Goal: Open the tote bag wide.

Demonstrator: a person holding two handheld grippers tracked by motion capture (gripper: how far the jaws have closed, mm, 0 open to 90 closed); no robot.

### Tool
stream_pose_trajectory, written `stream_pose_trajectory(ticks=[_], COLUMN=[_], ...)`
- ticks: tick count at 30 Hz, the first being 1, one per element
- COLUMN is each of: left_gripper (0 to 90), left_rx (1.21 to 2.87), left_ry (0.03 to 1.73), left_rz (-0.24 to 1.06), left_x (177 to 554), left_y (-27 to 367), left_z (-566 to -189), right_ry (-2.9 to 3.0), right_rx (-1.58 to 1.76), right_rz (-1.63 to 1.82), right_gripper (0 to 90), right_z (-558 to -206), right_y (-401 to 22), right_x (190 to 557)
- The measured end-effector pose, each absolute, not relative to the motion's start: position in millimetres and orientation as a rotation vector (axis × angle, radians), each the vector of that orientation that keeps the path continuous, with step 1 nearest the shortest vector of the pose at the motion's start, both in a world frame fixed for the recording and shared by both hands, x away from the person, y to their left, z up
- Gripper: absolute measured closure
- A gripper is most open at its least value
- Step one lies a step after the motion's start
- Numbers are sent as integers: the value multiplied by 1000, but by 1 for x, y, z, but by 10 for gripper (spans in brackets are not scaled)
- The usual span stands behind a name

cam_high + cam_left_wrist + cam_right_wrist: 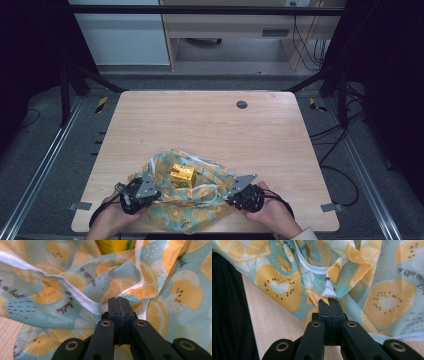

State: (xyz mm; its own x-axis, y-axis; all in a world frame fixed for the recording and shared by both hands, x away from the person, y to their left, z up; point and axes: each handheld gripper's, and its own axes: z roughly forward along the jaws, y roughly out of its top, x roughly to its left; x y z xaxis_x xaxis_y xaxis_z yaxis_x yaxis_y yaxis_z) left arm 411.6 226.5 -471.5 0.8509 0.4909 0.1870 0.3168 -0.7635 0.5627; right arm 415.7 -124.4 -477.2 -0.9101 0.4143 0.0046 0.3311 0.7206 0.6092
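The left gripper (141,187) and the right gripper (244,191) sit at opposite sides of a printed fabric bag (200,205) on the wooden table (210,120); both have their jaws pressed together on cloth. In the left gripper view the left gripper (118,300) pinches the bag (75,277) just where the white-edged hem (82,298) folds down to the tips; in the right gripper view the right gripper (329,301) nips a gathered point of the same fabric (387,297), with bare tabletop (274,322) below and to the left of the jaws. A small yellow carton (182,175) stands between the two grippers, ahead of both, nested in the bag's opened mouth; its yellow face (115,245) peeks over the cloth straight ahead of the left jaws. By the look of it the work is bagging the carton: the grips on both sides are taken and the carton is already down among the folds; what seems left is to draw the rim up and around it, since the fabric lies slack and crumpled and the top of the carton stands exposed.
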Motion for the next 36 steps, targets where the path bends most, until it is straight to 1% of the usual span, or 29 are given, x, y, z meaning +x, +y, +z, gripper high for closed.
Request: stream_pose_trajectory(ticks=[3, 5, 7, 9, 15, 17, 24, 26, 28, 29, 30, 32, 35, 36], left_gripper=[900, 900, 900, 900, 900, 900, 900, 900, 900, 900, 900, 900, 900, 900], left_rx=[2486, 2473, 2427, 2407, 2435, 2415, 2393, 2353, 2340, 2349, 2359, 2362, 2354, 2353], left_ry=[622, 648, 693, 717, 743, 754, 802, 826, 832, 828, 820, 801, 791, 791], left_rz=[441, 412, 370, 363, 407, 440, 396, 338, 334, 355, 373, 380, 384, 388], left_x=[414, 419, 424, 425, 424, 425, 427, 428, 428, 426, 425, 423, 421, 421], left_y=[227, 229, 234, 237, 230, 232, 239, 242, 245, 245, 244, 243, 242, 243], left_z=[-472, -474, -475, -474, -476, -473, -473, -473, -472, -472, -472, -470, -469, -469], right_ry=[2791, 2788, 2786, 2784, 2780, 2780, 2784, 2786, 2788, 2783, 2779, 2786, 2754, 2743], right_rx=[618, 632, 628, 636, 651, 670, 673, 683, 657, 646, 647, 692, 709, 712], right_rz=[941, 936, 943, 950, 948, 959, 955, 951, 950, 975, 984, 997, 1002, 1007], right_gripper=[900, 900, 900, 900, 900, 900, 900, 900, 899, 875, 816, 652, 513, 483], right_z=[-479, -479, -479, -479, -479, -478, -479, -479, -478, -477, -475, -472, -467, -464], right_y=[-123, -122, -123, -124, -125, -127, -127, -126, -125, -126, -126, -128, -131, -131], right_x=[417, 418, 418, 418, 419, 419, 420, 420, 419, 418, 418, 416, 417, 417])
